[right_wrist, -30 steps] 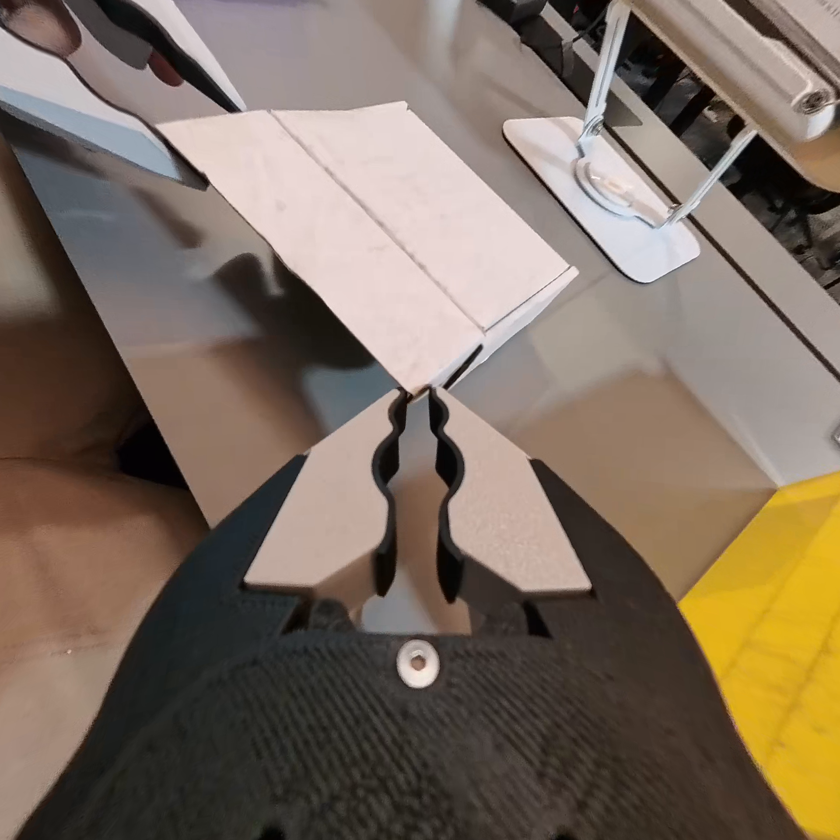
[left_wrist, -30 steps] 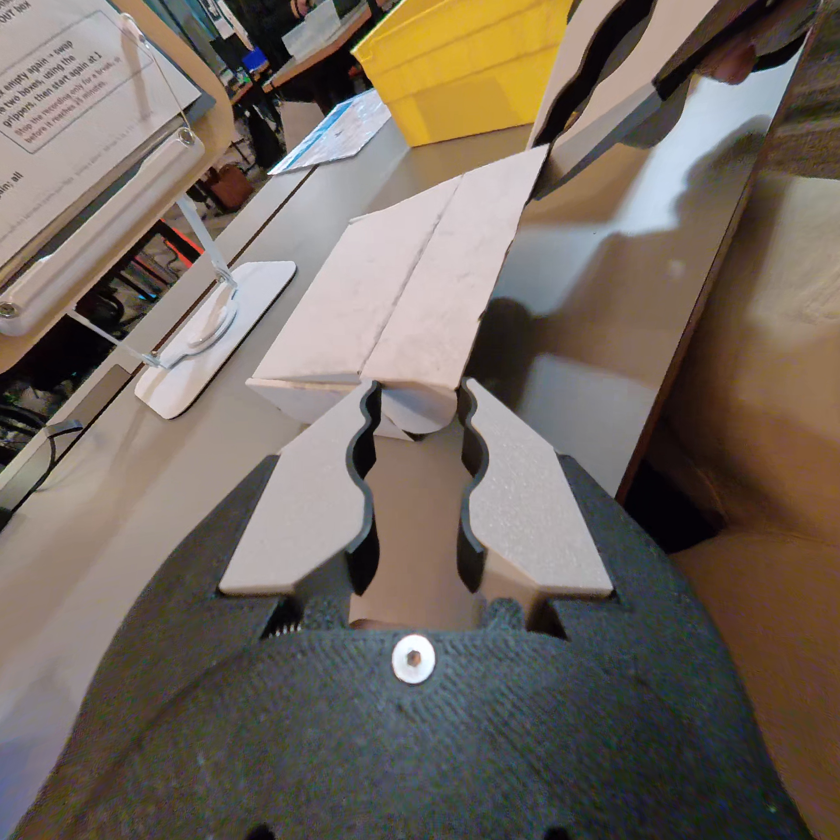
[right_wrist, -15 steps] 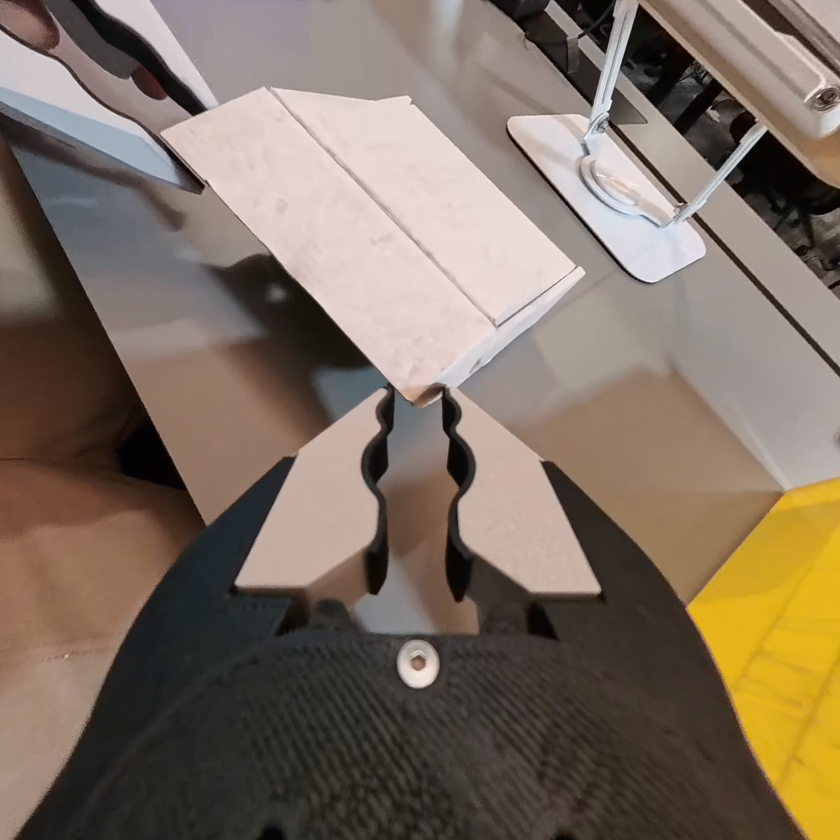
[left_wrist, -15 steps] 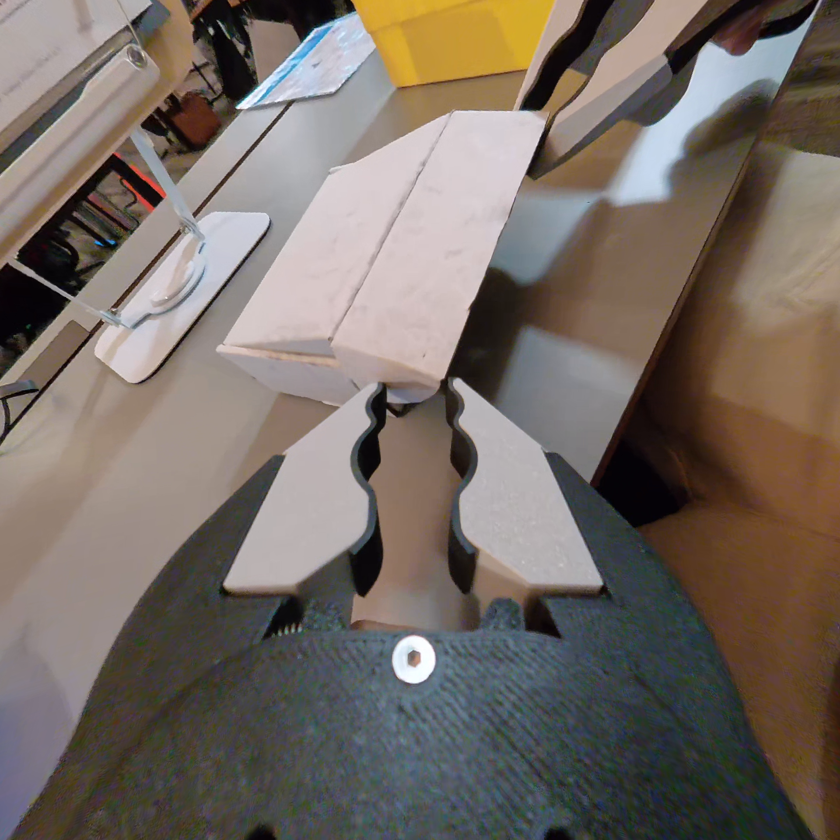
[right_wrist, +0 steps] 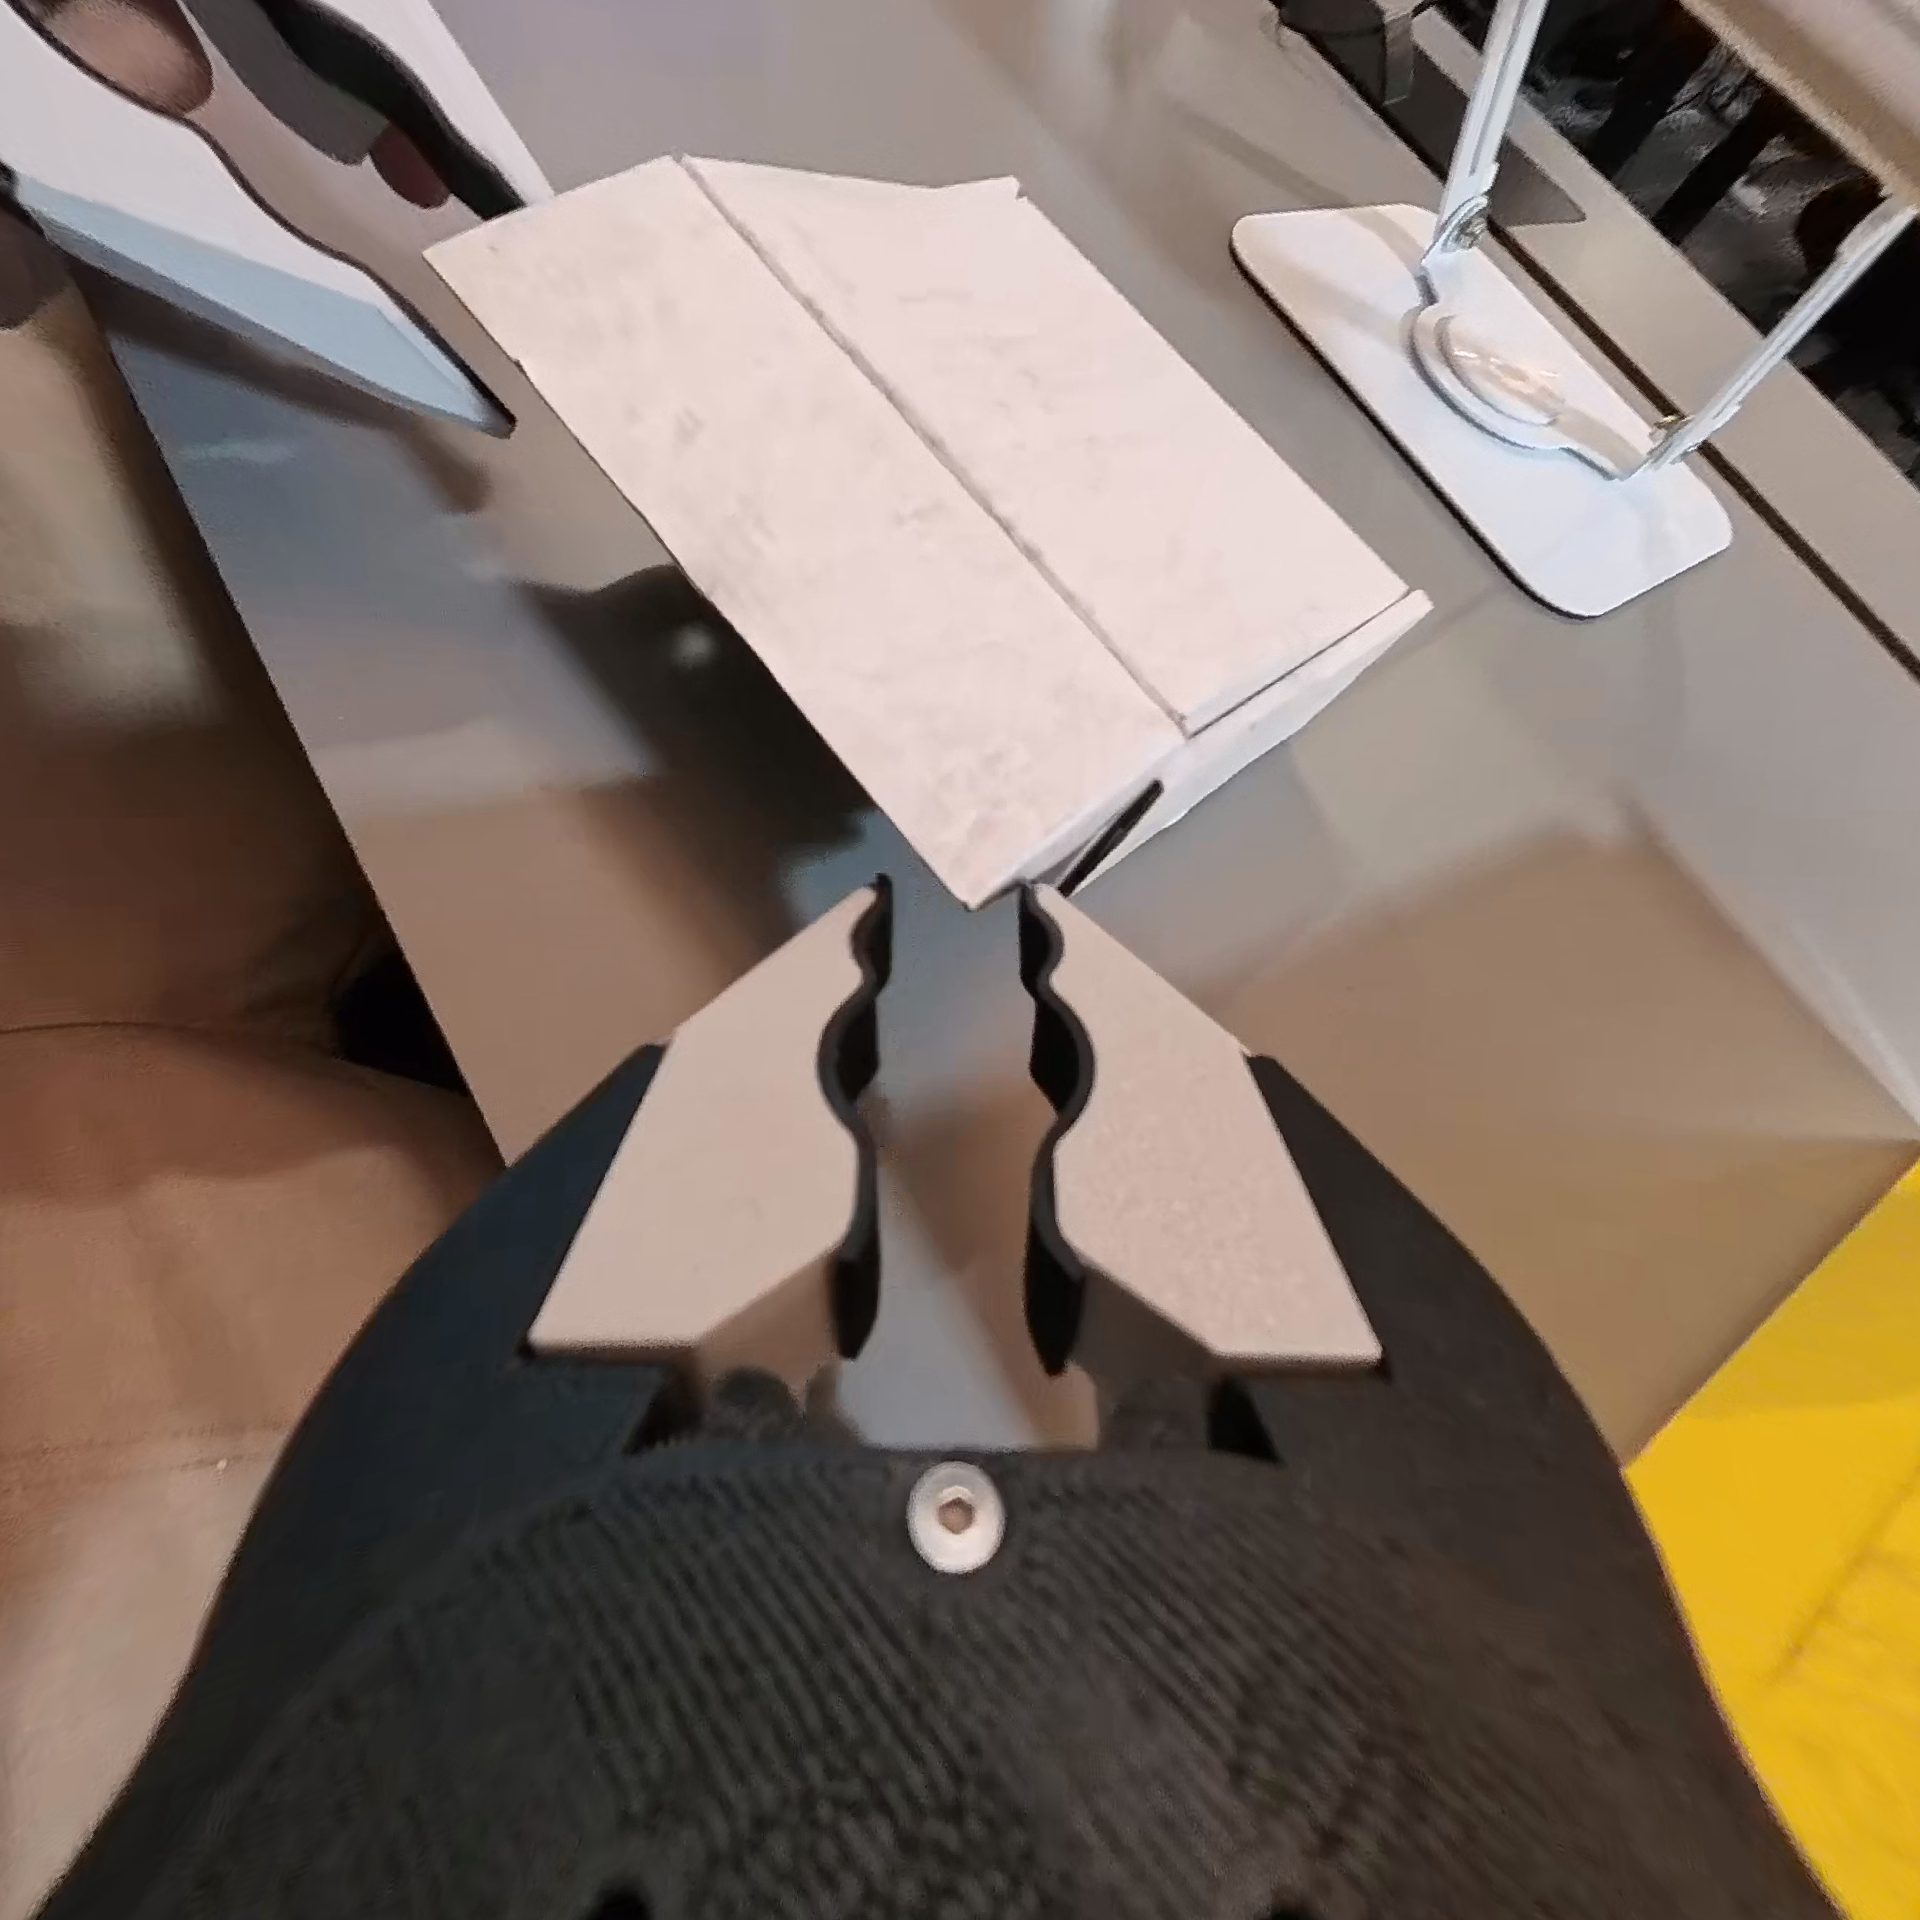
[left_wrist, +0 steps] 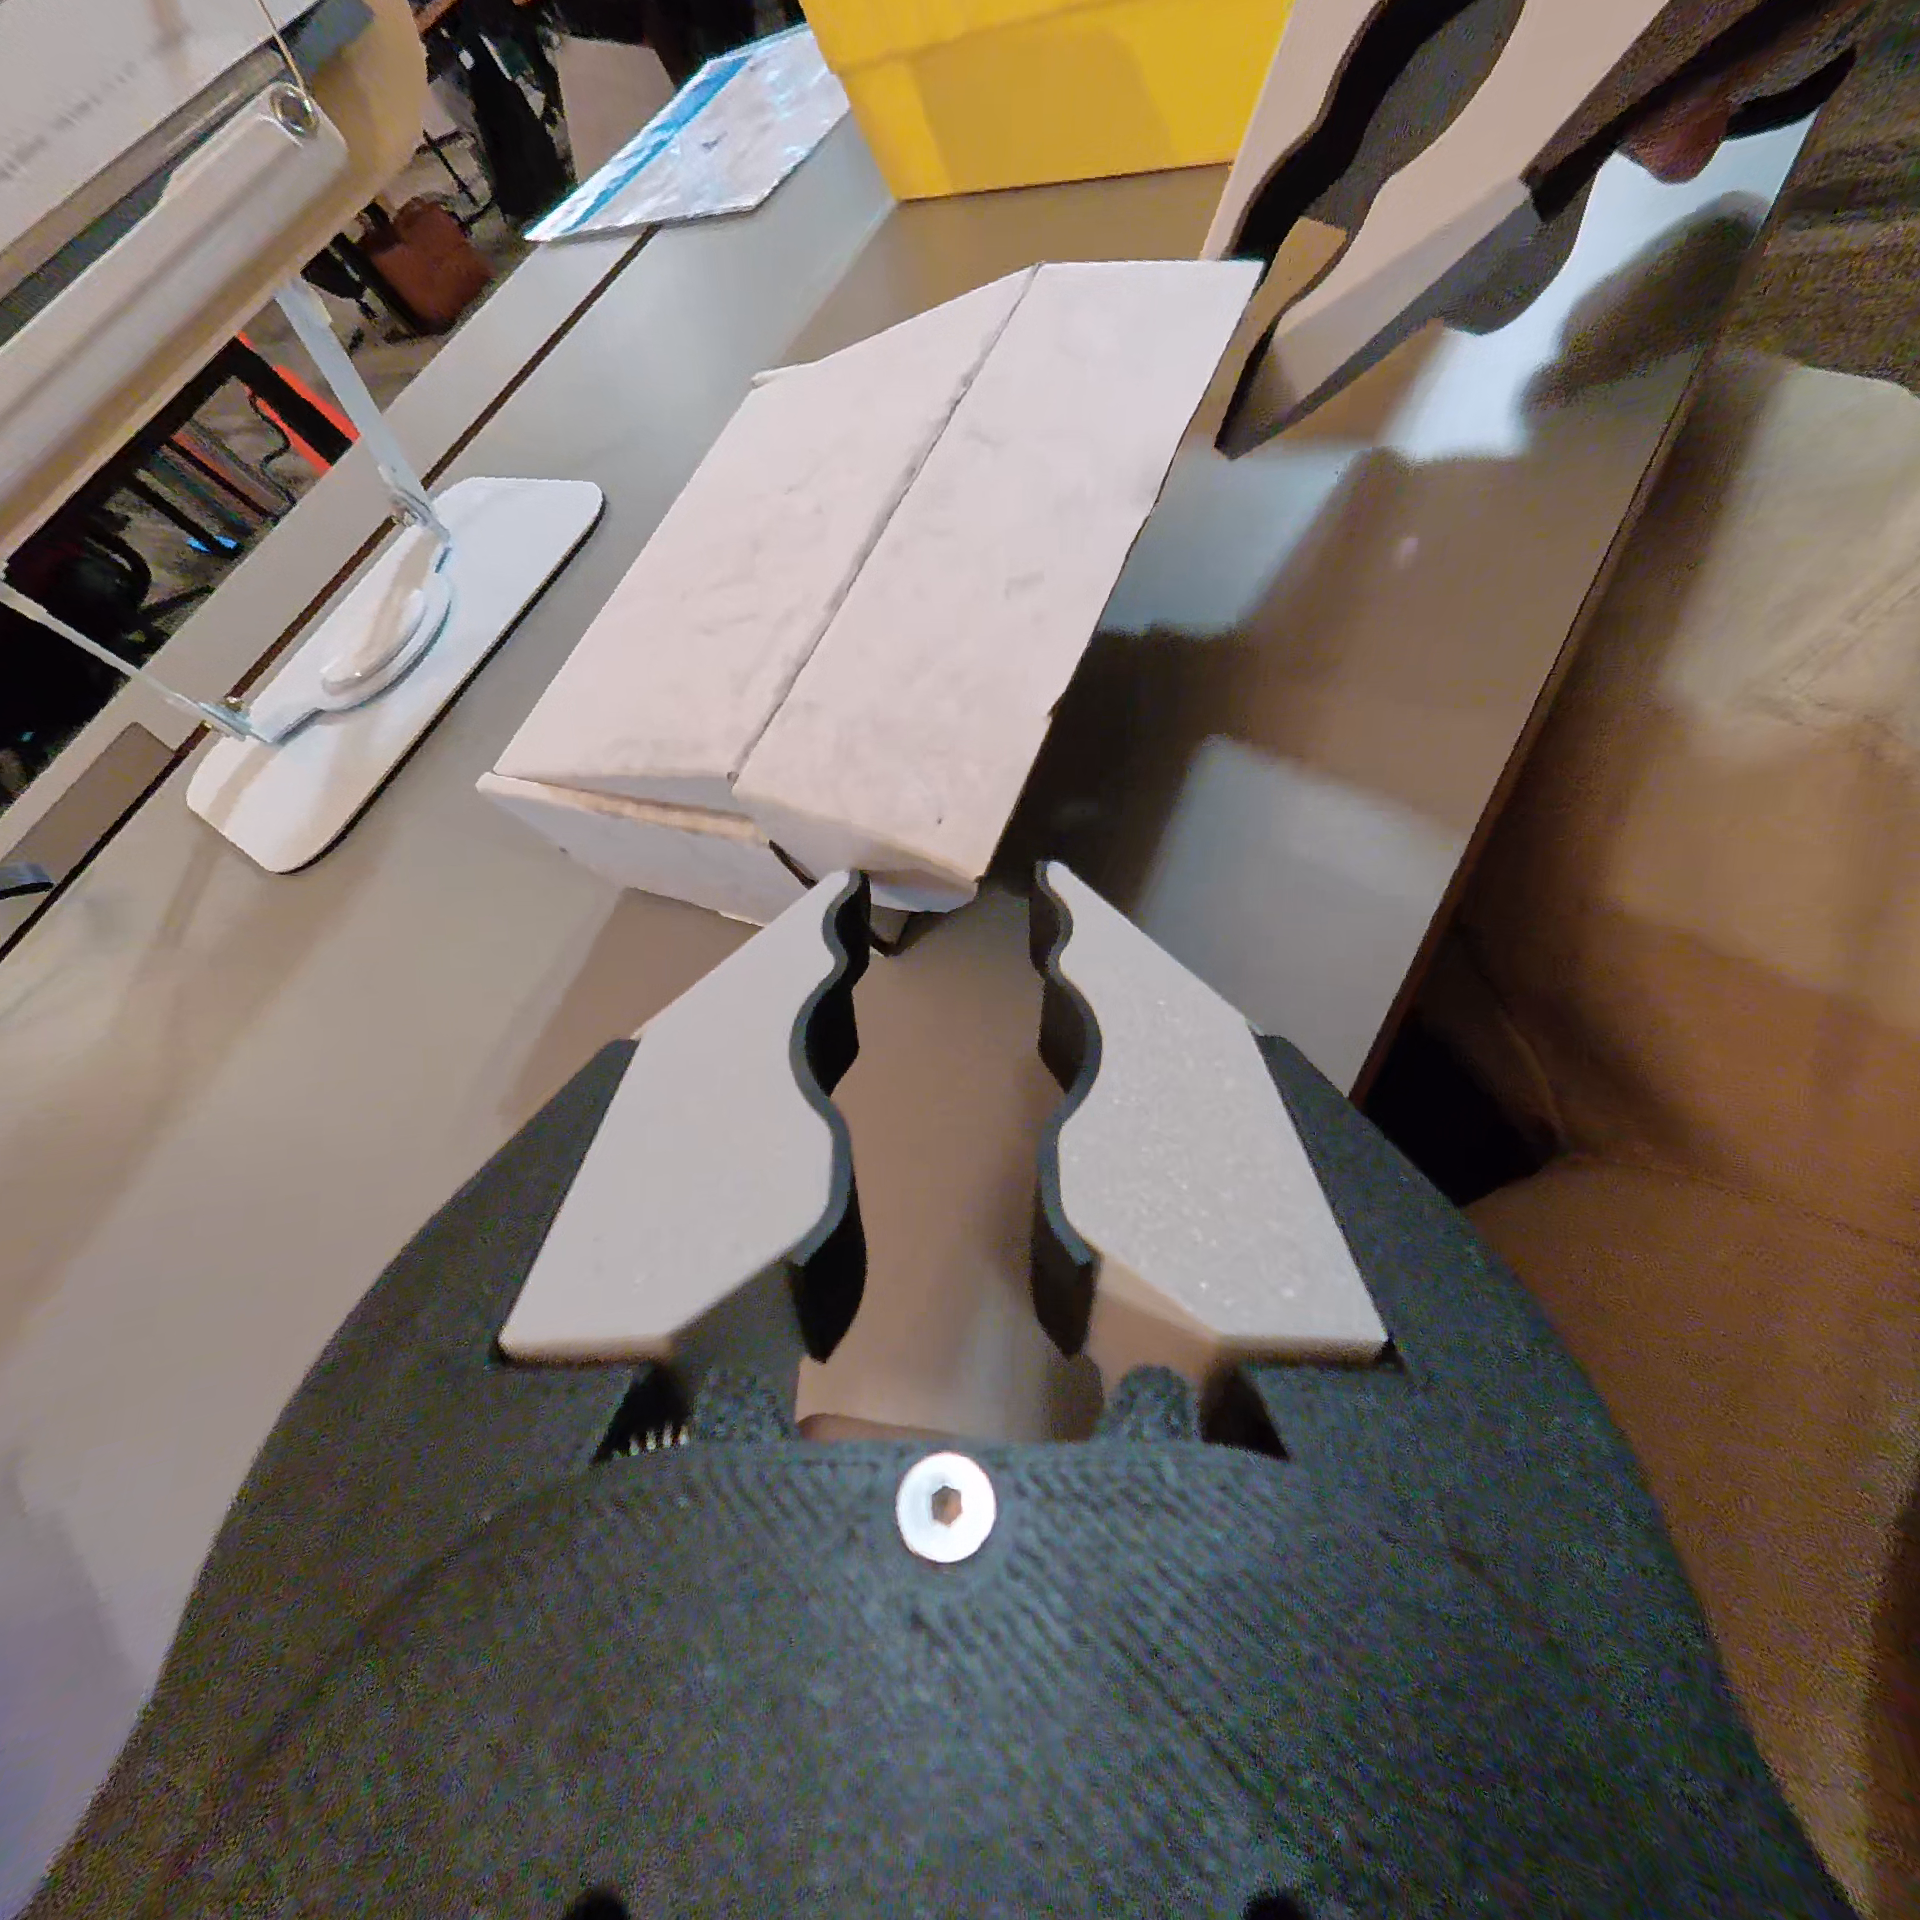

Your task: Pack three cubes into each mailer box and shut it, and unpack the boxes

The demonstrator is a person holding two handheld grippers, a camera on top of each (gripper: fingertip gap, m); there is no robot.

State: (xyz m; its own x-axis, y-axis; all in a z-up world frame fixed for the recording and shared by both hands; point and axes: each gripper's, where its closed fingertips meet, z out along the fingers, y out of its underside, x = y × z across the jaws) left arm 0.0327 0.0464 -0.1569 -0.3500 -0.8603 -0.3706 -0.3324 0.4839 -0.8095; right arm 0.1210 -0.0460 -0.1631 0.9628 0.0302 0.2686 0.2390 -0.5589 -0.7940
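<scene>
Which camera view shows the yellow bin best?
The left wrist view: the yellow bin stands at the far end of the table, with its front wall and one corner visible. The right wrist view shows only a blurred yellow part at its lower right edge.

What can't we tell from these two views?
- Box contents: both views, the lid covers them; no cubes in sight.
- Whether the front flap is tucked: it hides the front wall in both views.
- Left gripper contact with the flap: left view, tips sit just below its corner, touch unclear.
- Bin contents: cut off by the frame edge in both views.
- Second box: not in frame.
</scene>
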